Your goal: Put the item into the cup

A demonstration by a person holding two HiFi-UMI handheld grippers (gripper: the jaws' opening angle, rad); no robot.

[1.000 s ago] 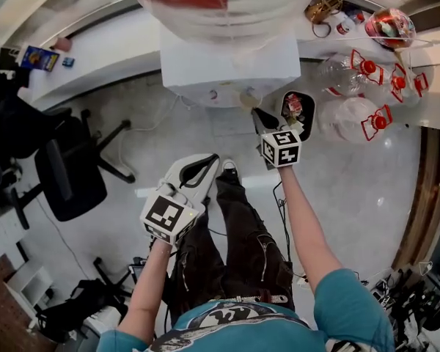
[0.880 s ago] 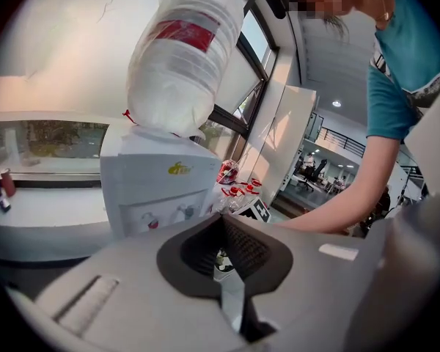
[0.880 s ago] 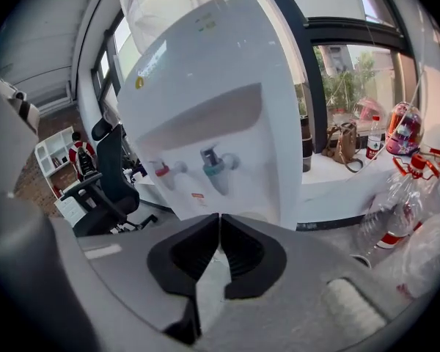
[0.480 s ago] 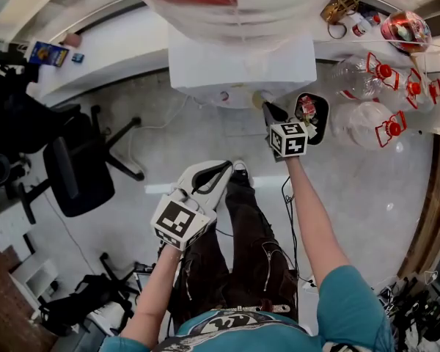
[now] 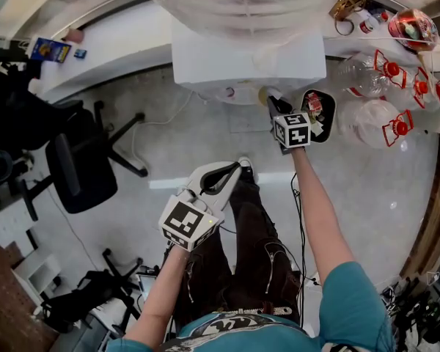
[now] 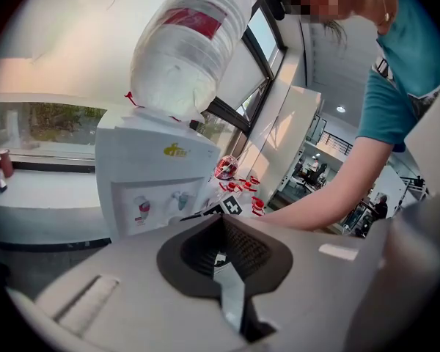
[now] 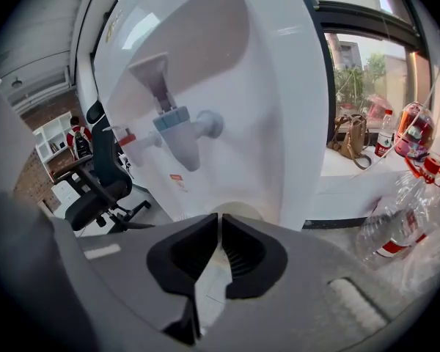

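Grey floor (image 5: pixel 396 196) spreads below us, with a white water dispenser (image 5: pixel 249 57) ahead against a white counter (image 5: pixel 110 50) and a big upturned bottle (image 6: pixel 187 42) on top of it. We find the cup (image 5: pixel 267 94), a pale beige one, at the dispenser's front, below the blue tap (image 7: pixel 180 127) and the red tap (image 7: pixel 128 138). Our right gripper (image 5: pixel 273 105) reaches out to it, angled downward, and its tips end just short of the cup's rim, so the cup sits straight ahead of the jaws and very near them. Whether the tips touch the rim we cannot tell. Those jaws have just been opening and now stand a narrow slit apart, with nothing that we can see between them. Our left gripper (image 6: pixel 221 220) hangs lower and well back from the dispenser, above our dark trouser legs (image 5: pixel 242 248), its tips together and nothing showing between them. We cannot make out the item in either gripper. Just right of the right gripper stands a black bin (image 5: pixel 319 112) with rubbish in it, and beyond it lie clear bottles (image 5: pixel 374 119) with red caps. An office chair (image 5: pixel 77 171) stands off to the left.
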